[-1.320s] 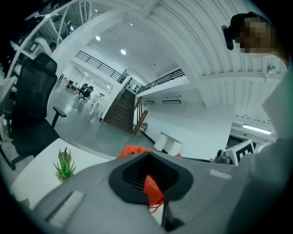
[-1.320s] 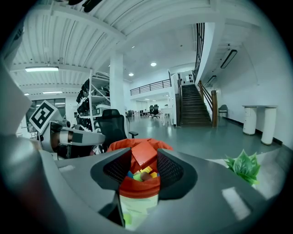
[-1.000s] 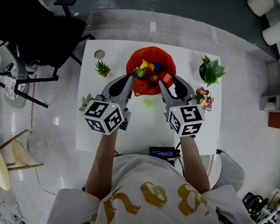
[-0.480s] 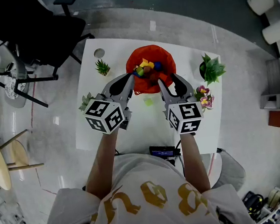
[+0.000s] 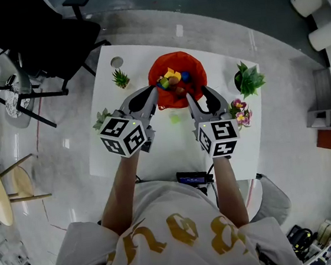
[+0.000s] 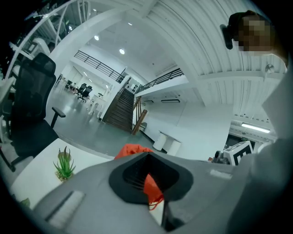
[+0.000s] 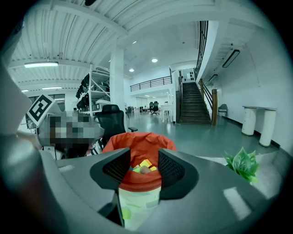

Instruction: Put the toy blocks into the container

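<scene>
L gripper [image 6: 149, 178] is gripping red cloth. Its jaws are sitting nearly together, w/ a fold of the container [image 6: 132, 149] rim and a loose thread between the ribbed black pads. In the head view, L gripper [image 5: 151, 98] is resting at the container [image 5: 176, 61] left edge.

R gripper [image 7: 138, 170] is standing wide w/ nothing between its jaws. Thru the gap it's looking at the container [image 7: 137, 182] front wall and the toy blocks [image 7: 143, 164] heaped inside. From above, R gripper [image 5: 200, 99] is hovering just beside the near right rim.

Prob. between picks: most toy blocks [image 5: 172, 79] are already lying inside, but one pale green block [image 5: 175, 119] is sitting on the table [image 5: 156, 154], near the container and between the two grippers.

Next move, as I'm judging it: R gripper is needing to drop, straddle that green block [image 7: 123, 213], clamp it and lift it over the rim, w/ L holding the mouth open.

The container is looking like thin, crinkly fabric — soft, slumping. The blocks are looking hard, small and mostly angular, in yellow, green and blue. The table is smooth, glossy white, so the block may be skidding if nudged.
</scene>
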{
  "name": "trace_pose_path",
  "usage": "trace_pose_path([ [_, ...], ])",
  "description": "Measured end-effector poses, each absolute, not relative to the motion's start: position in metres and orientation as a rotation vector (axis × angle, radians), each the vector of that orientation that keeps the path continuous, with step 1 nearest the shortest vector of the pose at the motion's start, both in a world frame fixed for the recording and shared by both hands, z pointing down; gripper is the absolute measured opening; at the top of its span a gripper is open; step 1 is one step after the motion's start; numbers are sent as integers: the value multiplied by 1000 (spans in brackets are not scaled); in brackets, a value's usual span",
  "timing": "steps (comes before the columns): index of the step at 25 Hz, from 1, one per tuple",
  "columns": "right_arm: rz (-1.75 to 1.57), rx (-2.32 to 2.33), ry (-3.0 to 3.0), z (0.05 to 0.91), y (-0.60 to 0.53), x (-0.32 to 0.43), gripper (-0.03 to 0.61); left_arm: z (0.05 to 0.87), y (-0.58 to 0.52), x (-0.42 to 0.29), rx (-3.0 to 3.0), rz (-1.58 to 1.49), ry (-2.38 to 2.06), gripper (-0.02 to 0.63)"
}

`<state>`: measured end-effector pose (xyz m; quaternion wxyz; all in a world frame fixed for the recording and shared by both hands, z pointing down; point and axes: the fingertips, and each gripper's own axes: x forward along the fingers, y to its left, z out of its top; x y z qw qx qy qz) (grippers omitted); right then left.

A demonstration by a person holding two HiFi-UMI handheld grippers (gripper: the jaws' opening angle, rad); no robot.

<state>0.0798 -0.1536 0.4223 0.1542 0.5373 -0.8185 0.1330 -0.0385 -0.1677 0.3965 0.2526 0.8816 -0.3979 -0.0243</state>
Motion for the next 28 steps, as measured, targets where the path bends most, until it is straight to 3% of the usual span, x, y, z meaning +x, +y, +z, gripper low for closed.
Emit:
trace_pose_path([
  [28, 411, 1522, -2310, 439, -63, 80, 205, 400, -90, -36, 2406, -39, -1066, 2],
])
